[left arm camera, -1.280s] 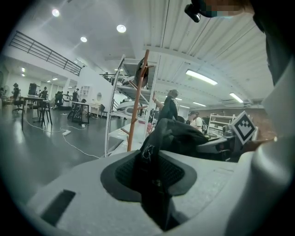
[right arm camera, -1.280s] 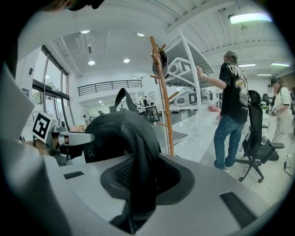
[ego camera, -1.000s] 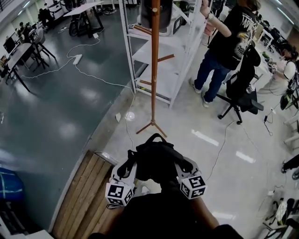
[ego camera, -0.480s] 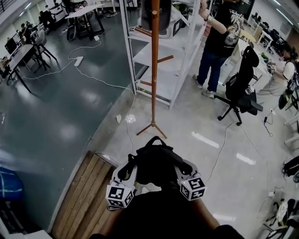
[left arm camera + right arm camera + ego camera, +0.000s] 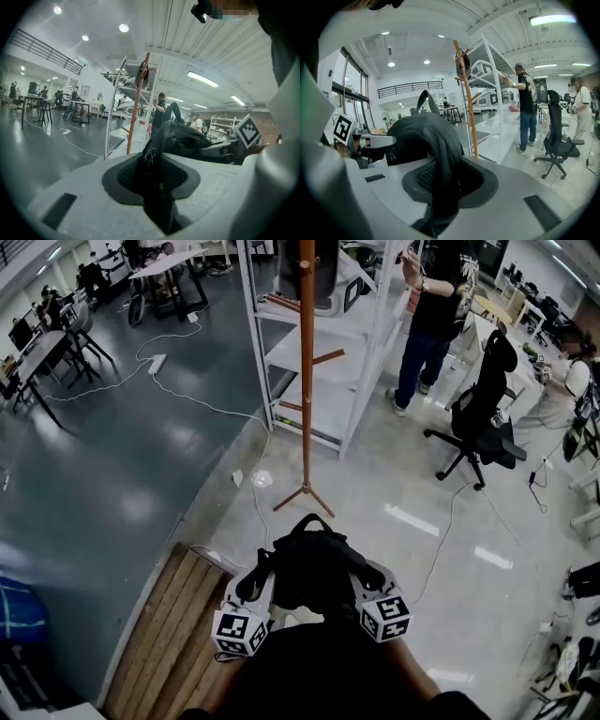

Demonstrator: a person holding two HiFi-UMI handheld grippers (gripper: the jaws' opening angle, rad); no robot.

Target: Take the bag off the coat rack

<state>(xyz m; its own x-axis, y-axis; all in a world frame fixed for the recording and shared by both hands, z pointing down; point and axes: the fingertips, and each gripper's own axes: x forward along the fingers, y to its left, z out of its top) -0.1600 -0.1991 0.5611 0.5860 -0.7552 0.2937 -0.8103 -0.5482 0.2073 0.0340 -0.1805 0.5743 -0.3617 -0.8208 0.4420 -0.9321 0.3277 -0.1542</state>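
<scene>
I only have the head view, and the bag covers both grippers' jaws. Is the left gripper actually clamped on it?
Observer: Yes. The left gripper view shows the left gripper with its jaws shut on black fabric of the bag.
Operator: And the right one?
Observer: The right gripper pinches the bag's padded strap between its jaws.
Operator: My view cuts off the rack's top. Is the bag clear?
Observer: In the right gripper view the coat rack stands beyond the bag, top included; the bag touches none of it.

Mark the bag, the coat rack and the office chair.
bag [image 5: 309, 568], head view, middle of its black body.
coat rack [image 5: 306, 381], head view, its wooden pole.
office chair [image 5: 488, 390], head view, its backrest.
</scene>
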